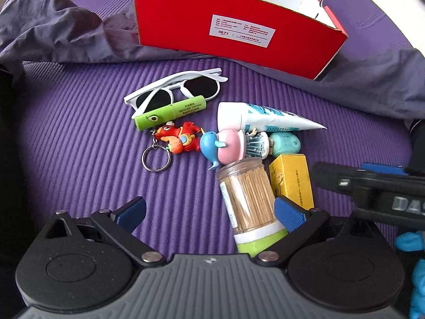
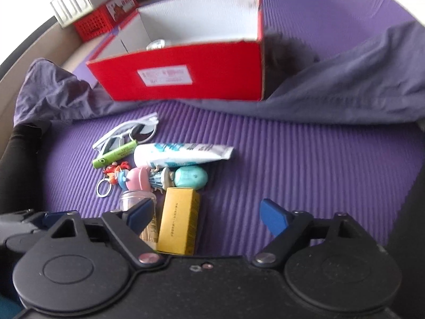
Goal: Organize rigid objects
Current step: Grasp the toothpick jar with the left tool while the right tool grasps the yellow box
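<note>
**Both grippers low over a cluster of small items on the purple mat**

The ribbed purple mat (image 1: 79,138) carries a tight group of small things, with a grey-blue cloth (image 1: 53,32) bunched along its far side. At the far left of the group lie white sunglasses (image 1: 175,90), folded, with a green tube (image 1: 170,113) lying across their near edge. Just near of that sits a red cartoon keychain (image 1: 178,138) with its metal ring pointing near-left. To its right lies a blue and pink whale figure (image 1: 220,147), then a small striped figurine (image 1: 256,146) and a teal egg-shaped case (image 1: 285,143). A white and blue squeeze tube (image 1: 265,118) lies along the far side of these three. Near of them, a clear toothpick jar (image 1: 247,199) with a green cap lies on its side, and a yellow carton (image 1: 292,180) lies just to its right, touching it.

The left gripper (image 1: 209,210) has its jaws wide apart; the toothpick jar lies between them, against the right blue pad, not clamped. The right gripper (image 2: 207,216) also has its jaws wide, holding nothing, with the yellow carton between them beside the left pad.

Far of everything stands an open red cardboard box (image 1: 228,26), white inside, resting on the cloth.
</note>
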The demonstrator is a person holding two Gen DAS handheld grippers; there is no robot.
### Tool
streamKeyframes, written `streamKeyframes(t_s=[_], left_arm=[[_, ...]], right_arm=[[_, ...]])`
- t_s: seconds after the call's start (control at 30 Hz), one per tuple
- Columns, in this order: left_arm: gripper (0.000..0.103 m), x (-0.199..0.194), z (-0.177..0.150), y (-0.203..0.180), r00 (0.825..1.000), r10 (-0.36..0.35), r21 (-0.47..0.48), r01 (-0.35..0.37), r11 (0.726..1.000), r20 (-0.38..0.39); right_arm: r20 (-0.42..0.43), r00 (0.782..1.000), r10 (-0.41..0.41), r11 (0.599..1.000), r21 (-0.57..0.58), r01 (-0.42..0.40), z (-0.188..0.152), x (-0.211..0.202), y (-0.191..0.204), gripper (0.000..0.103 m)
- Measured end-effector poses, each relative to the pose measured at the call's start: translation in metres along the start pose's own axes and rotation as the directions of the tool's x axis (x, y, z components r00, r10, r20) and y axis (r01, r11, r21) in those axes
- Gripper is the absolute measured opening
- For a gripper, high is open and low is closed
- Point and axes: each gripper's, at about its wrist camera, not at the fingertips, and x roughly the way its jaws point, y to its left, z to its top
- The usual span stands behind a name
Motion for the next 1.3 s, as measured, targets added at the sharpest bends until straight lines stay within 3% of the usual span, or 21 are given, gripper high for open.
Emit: streamKeyframes(t_s=[0.3,0.47,0.53,0.67,0.7,0.77,0.97,1.3], left_arm=[[0.103,0.008,-0.003,-0.002,0.999,-0.042,-0.008,0.042,0.999,0.011],[0.102,0.01,-0.005,-0.006,0.999,-0.037,0.002,0.037,0.999,0.025],[0.097,0.01,-0.006,-0.01,0.999,-0.046,0.006,0.046,0.999,0.028],[0.078,0.007,-0.008,-0.015,0.997,-0.076,0.014,0.075,0.997,0.032],[0.075,0.006,-0.008,-0.015,0.996,-0.086,0.013,0.086,0.996,0.03],[0.06,0.004,-0.008,-0.016,0.994,-0.108,0.004,0.108,0.994,0.027],[0.044,0.002,-0.008,-0.018,0.989,-0.144,0.005,0.144,0.99,0.021],[0.045,0.007,0.001,-0.019,0.988,-0.153,0.027,0.153,0.988,-0.025]], right_arm=[[-0.12,0.993,-0.01,0.999,0.032,0.014,0.003,0.041,0.012,0.064],[-0.155,0.988,-0.019,0.998,0.059,0.028,0.003,0.05,0.012,0.059],[-0.157,0.987,-0.032,0.998,0.05,0.04,0.004,0.05,0.014,0.057],[-0.16,0.987,-0.016,0.998,0.054,0.025,0.006,0.05,0.016,0.033],[-0.162,0.987,-0.012,0.998,0.058,0.022,0.006,0.05,0.015,0.033],[-0.157,0.988,-0.006,0.997,0.069,0.017,0.005,0.049,0.013,0.032],[-0.142,0.99,0.017,0.994,0.114,-0.001,0.003,0.041,0.006,0.028],[-0.151,0.988,0.022,0.994,0.112,-0.005,0.003,0.038,0.005,0.029]])
